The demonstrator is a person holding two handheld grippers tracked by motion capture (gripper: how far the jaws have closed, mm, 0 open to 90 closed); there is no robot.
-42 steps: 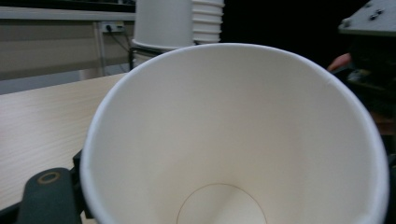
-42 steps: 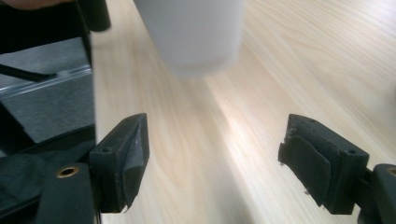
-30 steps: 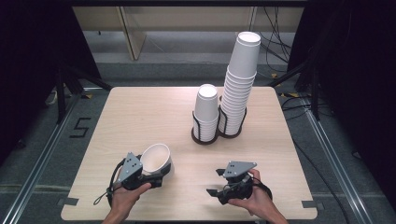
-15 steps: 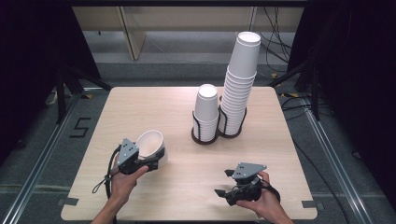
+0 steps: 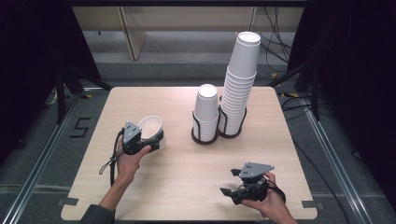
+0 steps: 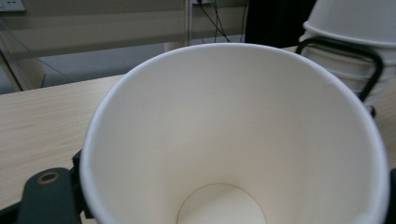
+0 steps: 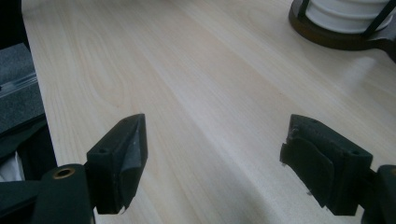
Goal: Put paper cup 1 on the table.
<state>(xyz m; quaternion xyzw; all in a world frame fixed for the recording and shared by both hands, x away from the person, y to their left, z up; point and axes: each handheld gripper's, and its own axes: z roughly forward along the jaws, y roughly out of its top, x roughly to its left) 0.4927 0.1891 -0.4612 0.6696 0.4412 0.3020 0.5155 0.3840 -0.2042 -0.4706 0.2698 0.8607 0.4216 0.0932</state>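
Two cup stacks [image 5: 233, 88] show from above; left gripper [image 5: 156, 137] grasps a cup [image 6: 233, 140], right gripper [image 7: 212, 163] jaws spread.

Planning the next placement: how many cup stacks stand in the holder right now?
2: a short stack in the holder's left ring, a tall stack in its right ring. One more cup sits apart in the left claw.

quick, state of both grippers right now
Left gripper: shut on the paper cup, held above the table.
Right gripper: open, nothing between its jaws, over bare table.
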